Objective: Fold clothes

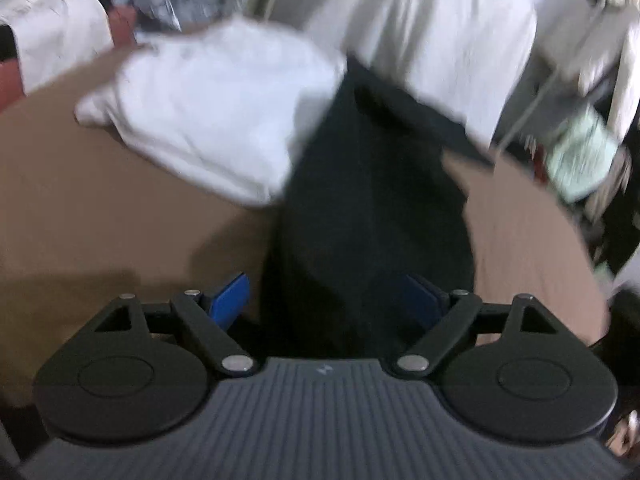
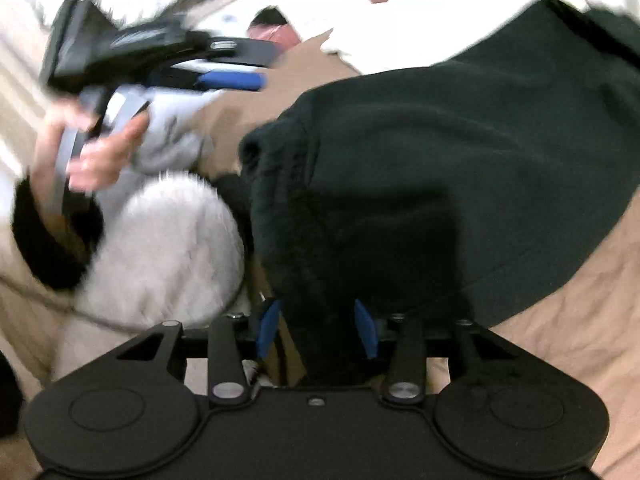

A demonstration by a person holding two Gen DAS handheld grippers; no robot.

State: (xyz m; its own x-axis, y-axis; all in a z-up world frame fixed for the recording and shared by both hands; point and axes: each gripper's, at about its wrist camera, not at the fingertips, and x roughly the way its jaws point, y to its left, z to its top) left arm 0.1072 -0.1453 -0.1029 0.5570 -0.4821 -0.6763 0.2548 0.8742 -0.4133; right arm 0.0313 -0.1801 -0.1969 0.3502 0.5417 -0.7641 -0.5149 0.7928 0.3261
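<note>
Tan bed cover underneath, white garment bunched at far left. Dark garment stretched lengthwise away from left claw; fingers spread wide either side, nothing pinched, cloth passing between. Right claw closed in on dark garment's thick edge, apparently pinching it. Right claw nearer that bunched end; long axis running from claws toward far edge. Heavy blur.

No text, label or number reads clearly; only a small pale mark shows on the left hand-held gripper body, too blurred to make out.
</note>
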